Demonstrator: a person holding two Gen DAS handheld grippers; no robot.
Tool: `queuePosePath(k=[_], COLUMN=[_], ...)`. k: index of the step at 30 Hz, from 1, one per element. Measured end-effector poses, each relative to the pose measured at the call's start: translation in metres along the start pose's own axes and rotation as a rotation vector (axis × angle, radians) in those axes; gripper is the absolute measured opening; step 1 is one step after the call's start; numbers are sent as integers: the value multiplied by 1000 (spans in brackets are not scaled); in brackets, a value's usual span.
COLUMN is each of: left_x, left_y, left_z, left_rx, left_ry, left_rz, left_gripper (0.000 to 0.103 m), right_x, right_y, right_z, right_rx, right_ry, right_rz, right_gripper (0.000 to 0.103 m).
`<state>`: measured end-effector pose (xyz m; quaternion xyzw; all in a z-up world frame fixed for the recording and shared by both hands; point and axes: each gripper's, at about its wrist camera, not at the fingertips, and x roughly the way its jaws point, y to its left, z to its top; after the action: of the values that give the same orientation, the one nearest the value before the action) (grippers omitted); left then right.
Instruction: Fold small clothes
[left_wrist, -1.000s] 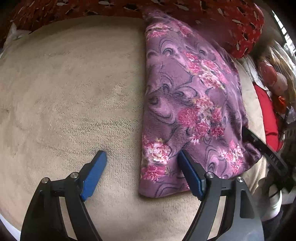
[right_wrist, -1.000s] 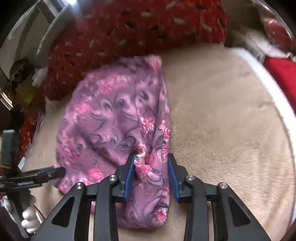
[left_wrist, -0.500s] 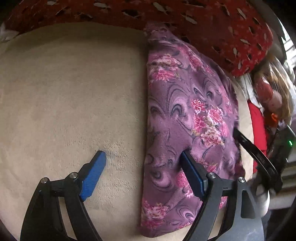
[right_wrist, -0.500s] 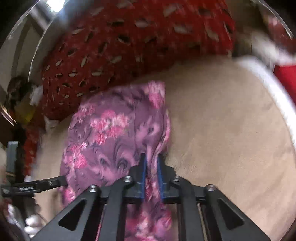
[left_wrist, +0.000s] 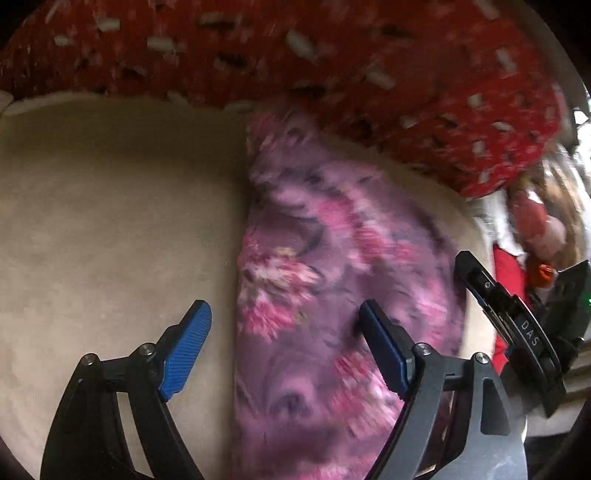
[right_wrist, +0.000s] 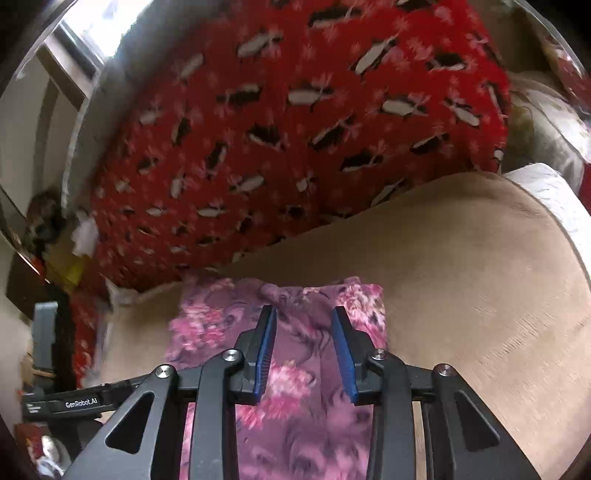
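Left wrist view: the left gripper (left_wrist: 284, 332) is spread wide and holds nothing. Its left blue pad sits over the beige blanket (left_wrist: 110, 221), its right pad over the purple floral garment (left_wrist: 332, 277). That garment lies folded into a long strip running from 6 o'clock up toward 12, with its far end touching the red patterned pillow (left_wrist: 332, 55). The right gripper's black body pokes in at 3 o'clock. No containers show here.

Right wrist view: the right gripper (right_wrist: 304, 325) has its pads parted, hovering over the purple floral garment (right_wrist: 295, 387); no cloth is pinched between them. The garment sits at 6 o'clock on the beige blanket (right_wrist: 461, 277), and the red pillow (right_wrist: 295, 110) fills 12 o'clock.
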<state>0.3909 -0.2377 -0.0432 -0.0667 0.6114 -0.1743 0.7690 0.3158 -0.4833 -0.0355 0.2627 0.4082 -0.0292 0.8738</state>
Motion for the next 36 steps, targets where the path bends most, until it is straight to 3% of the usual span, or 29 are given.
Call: queuePosePath(k=[2, 7, 10, 12, 14, 15, 17, 18, 19, 22, 26, 28, 33, 36], left_x=[10, -3, -25, -31, -19, -15, -19, -20, -24, -39, -30, -17, -16, -12], left_y=[6, 15, 30, 37, 37, 36, 26, 22, 23, 27, 32, 33, 18, 13], left_z=[1, 1, -16, -29, -40, -44, -46, -45, -46, -55, -71, -78, -76, -71], left_rx=[-29, -28, -27, -40, -60, -53, -6, -4, -10, -14, -29, -49, -48, -71], left_ry=[4, 21, -2, -12, 22, 25, 1, 12, 31, 22, 52, 94, 80, 85], left_rz=[-21, -58, -117, -154, -158, -140, -95, -91, -117, -190, -268, -296, -321, -325], left_gripper=[87, 87, 87, 87, 87, 87, 87, 87, 87, 87, 87, 88, 92, 92], right_x=[26, 15, -13, -24, -18, -11, -14, -16, -21, -46, -54, -49, -36, -26], right_y=[-9, -15, -23, -33, -40, -39, -32, -31, -33, -38, -47, -53, -43, -39], right_z=[-3, 1, -5, -16, -30, -36, -42, -41, -39, -44, -65, -75, -82, -80], right_rx=[-9, 18, 28, 40, 47, 26, -26, -12, 17, 70, 75, 96, 111, 108], right_ry=[90, 72, 47, 49, 96, 135, 107, 110, 108, 87, 97, 128, 150, 143], right_rz=[-91, -47, 4, 16, 8, -9, -45, -44, -24, 94, 120, 132, 348, 353], right_gripper=[22, 20, 33, 52, 51, 45, 42, 35, 31, 35, 61, 61, 62, 65])
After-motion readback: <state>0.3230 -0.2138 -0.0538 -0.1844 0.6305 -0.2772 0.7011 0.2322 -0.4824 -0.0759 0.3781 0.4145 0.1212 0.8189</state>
